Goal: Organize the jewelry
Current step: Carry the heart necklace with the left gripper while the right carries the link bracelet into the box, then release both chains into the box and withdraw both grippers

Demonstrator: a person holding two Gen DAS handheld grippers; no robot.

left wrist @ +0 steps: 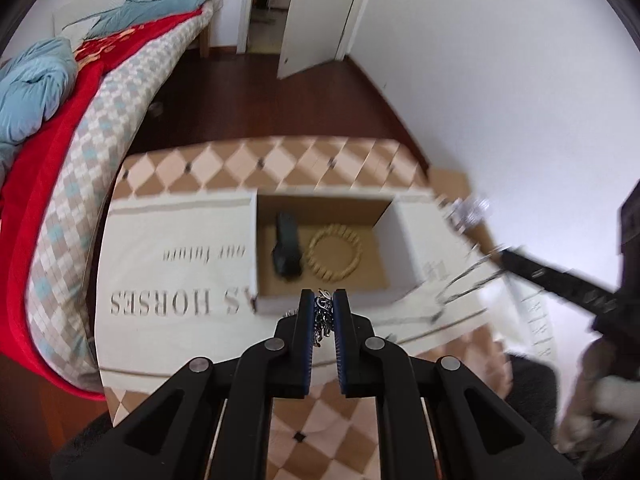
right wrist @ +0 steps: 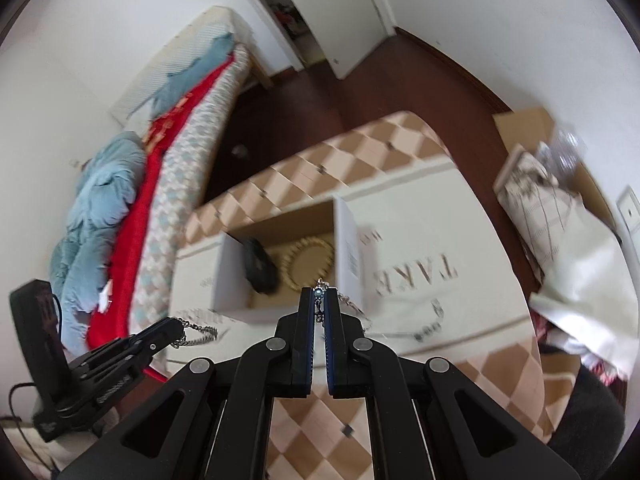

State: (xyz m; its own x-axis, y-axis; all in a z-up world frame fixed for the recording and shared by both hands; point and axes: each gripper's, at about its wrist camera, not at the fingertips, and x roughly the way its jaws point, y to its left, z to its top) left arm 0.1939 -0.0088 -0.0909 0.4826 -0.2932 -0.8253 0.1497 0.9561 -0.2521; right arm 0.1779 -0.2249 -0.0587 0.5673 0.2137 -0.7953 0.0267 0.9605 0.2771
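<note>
My left gripper [left wrist: 323, 294] is shut on a silver chain necklace [left wrist: 322, 316], bunched between its pads just in front of an open white cardboard box [left wrist: 316, 304]. In the box lie a black watch [left wrist: 286, 248] and a beige beaded bracelet [left wrist: 335, 253]. My right gripper [right wrist: 319, 291] is shut on the other end of the silver chain [right wrist: 319, 293], near the box's front rim [right wrist: 264, 314]. The chain [right wrist: 196, 330] hangs between both grippers. The left gripper [right wrist: 170, 330] shows at lower left in the right wrist view. The right gripper [left wrist: 520, 266] shows blurred at right in the left wrist view.
The box stands on a cream printed cloth [left wrist: 168, 280] over a diamond-patterned table [left wrist: 248, 162]. A bed with red and blue bedding [left wrist: 60, 120] runs along the left. A paper bag [right wrist: 560, 216] and a cardboard box [right wrist: 528, 120] stand to the right of the table.
</note>
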